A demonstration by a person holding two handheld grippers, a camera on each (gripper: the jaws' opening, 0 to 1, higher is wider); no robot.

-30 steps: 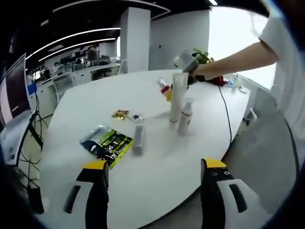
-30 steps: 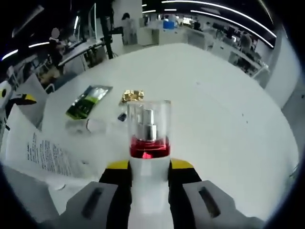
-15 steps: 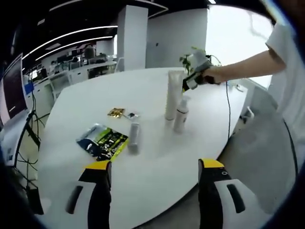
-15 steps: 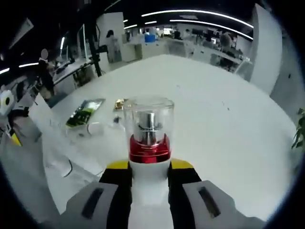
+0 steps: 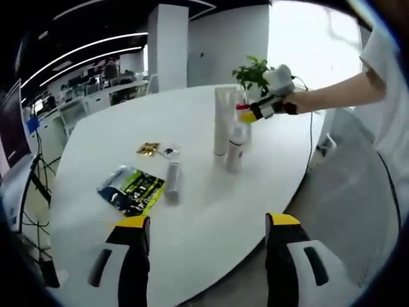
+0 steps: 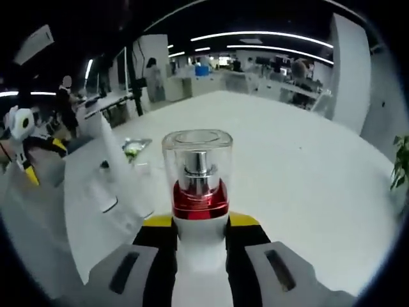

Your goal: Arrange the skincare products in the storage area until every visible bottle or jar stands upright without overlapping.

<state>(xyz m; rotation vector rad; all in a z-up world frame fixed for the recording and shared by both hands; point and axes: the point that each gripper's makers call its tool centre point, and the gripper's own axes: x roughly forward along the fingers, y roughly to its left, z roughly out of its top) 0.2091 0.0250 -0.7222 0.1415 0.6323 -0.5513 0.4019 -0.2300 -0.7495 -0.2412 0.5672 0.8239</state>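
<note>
My right gripper (image 6: 198,240) pinches a white pump bottle (image 6: 197,192) with a red collar and clear cap between its yellow-tipped jaws, the cap rising at the centre of the right gripper view above the white table (image 6: 307,160). In the left gripper view my left gripper (image 5: 204,256) hangs with its jaws spread wide and nothing between them, while at 1 o'clock the right gripper (image 5: 255,112) carries that bottle just beside a tall white tube (image 5: 222,121) and a white pump bottle (image 5: 235,146), both standing upright. At 10 o'clock a small grey bottle (image 5: 172,182) lies on its side touching a green sachet (image 5: 133,190), with a gold packet (image 5: 148,149) farther back.
</note>
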